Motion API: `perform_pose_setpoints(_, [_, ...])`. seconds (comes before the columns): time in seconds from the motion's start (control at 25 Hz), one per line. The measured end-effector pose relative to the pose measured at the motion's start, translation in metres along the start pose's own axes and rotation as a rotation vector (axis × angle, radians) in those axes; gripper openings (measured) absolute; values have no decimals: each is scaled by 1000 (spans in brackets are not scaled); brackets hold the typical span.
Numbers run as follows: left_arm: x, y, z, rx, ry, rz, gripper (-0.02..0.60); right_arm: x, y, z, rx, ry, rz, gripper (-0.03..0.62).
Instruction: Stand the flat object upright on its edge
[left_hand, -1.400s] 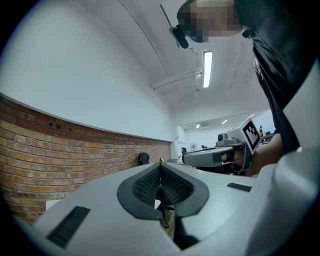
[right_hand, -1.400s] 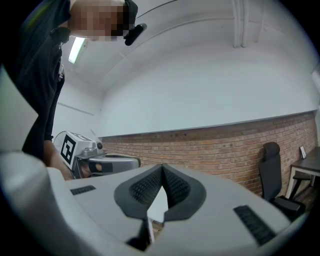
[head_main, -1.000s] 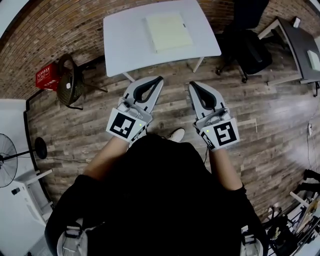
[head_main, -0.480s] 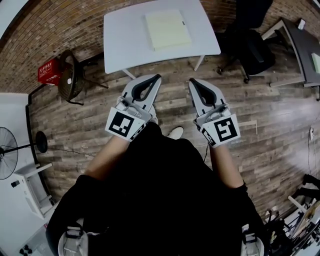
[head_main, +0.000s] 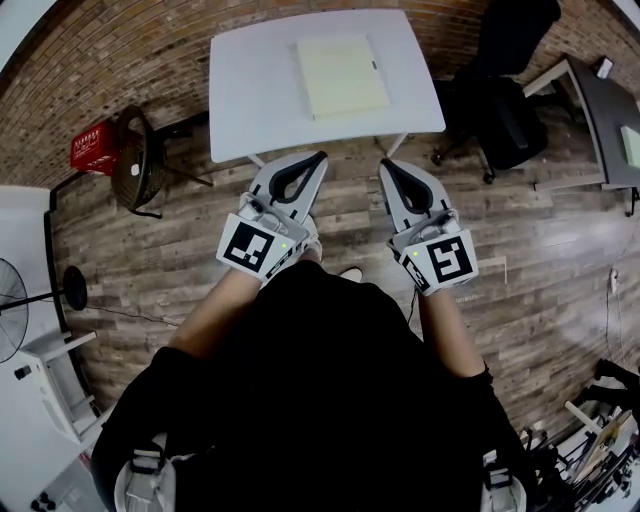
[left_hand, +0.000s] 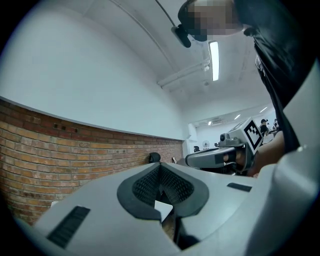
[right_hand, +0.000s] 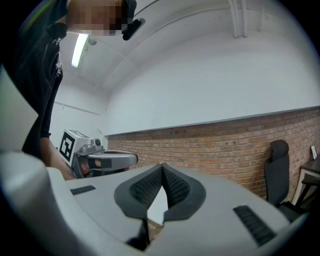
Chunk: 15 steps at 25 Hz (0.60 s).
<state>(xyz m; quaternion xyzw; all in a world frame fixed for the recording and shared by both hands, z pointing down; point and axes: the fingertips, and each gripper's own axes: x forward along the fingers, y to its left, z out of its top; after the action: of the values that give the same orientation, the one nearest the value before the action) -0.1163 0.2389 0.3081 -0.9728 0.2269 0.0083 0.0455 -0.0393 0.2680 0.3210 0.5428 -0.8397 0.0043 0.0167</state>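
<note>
A pale yellow flat pad lies flat on the white table ahead of me in the head view. My left gripper and right gripper hang side by side over the wood floor, short of the table's near edge, both shut with nothing between the jaws. In the left gripper view the closed jaws point toward the brick wall, with the right gripper's body beside them. The right gripper view shows its closed tips and the left gripper at the left.
A black office chair stands right of the table, with a grey desk beyond it. At the left are a red crate, a round dark chair and a standing fan. Brick wall runs behind the table.
The view has shifted slightly, with the table now sitting a little lower and nearer in the frame. Both grippers stay shut and level in front of me.
</note>
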Motion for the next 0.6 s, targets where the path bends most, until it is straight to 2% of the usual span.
perform_pose_setpoints(0.6, [45,109,-23,-48,16,-40,18,121,-34,-1,10,64,-34,6])
